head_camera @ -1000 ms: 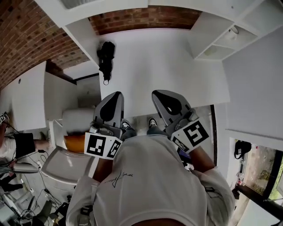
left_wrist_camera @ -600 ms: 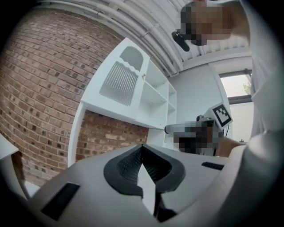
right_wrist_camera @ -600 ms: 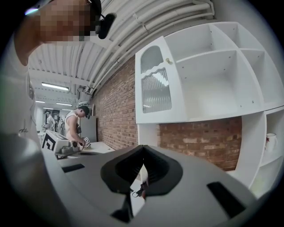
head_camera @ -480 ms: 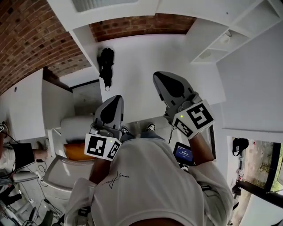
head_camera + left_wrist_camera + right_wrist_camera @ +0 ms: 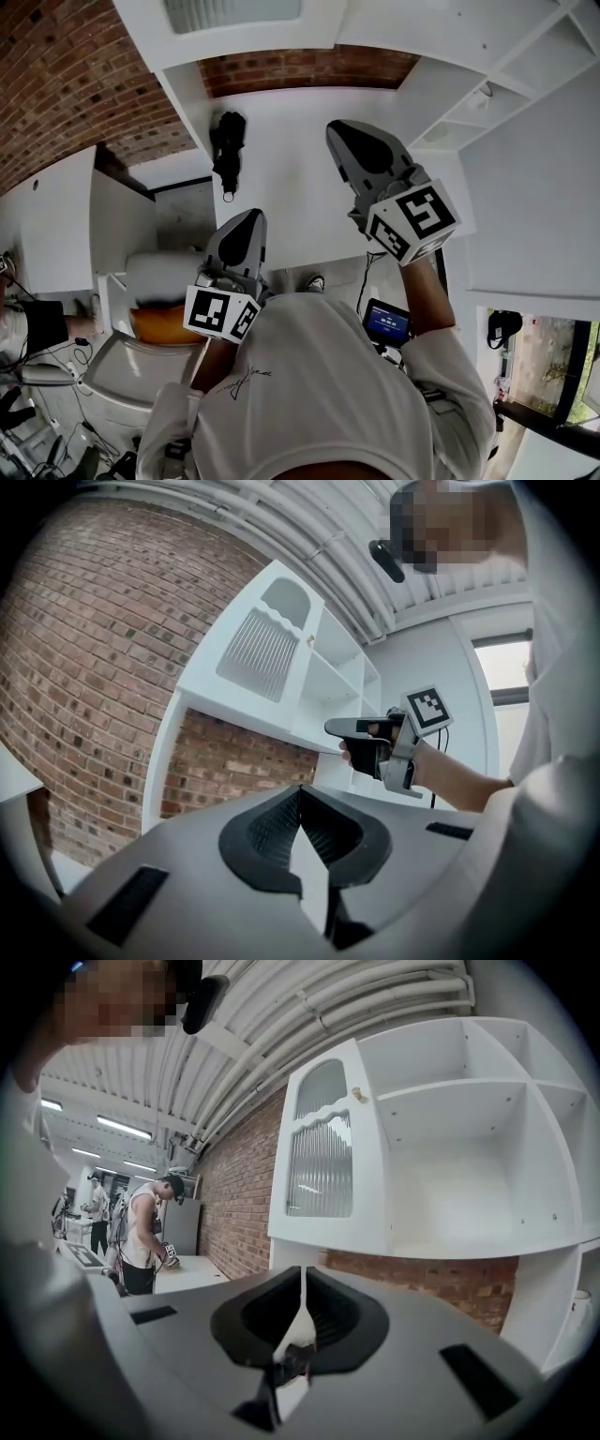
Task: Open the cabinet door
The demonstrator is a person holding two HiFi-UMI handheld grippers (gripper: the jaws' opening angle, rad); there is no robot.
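Observation:
The white cabinet door (image 5: pixel 323 1147) has a ribbed glass pane and a small knob (image 5: pixel 356 1094) near its upper right corner; it looks closed. In the left gripper view the same door (image 5: pixel 262 647) stands beside open shelves. My right gripper (image 5: pixel 337 128) is raised and points level at the cabinet, jaws shut and empty, apart from the door. From the left gripper view, a hand holds the right gripper (image 5: pixel 330 727) below the shelves. My left gripper (image 5: pixel 251 216) hangs lower, jaws shut on nothing.
Open white shelves (image 5: pixel 459 1147) sit right of the door. A black device (image 5: pixel 227 141) hangs on the white panel ahead. Brick wall (image 5: pixel 84 658) runs at the left. A person (image 5: pixel 145 1232) stands at a table far off. A small screen (image 5: pixel 386 323) hangs at my waist.
My right gripper has risen and moved forward toward the cabinet, still shut. The left gripper has stayed about where it was.

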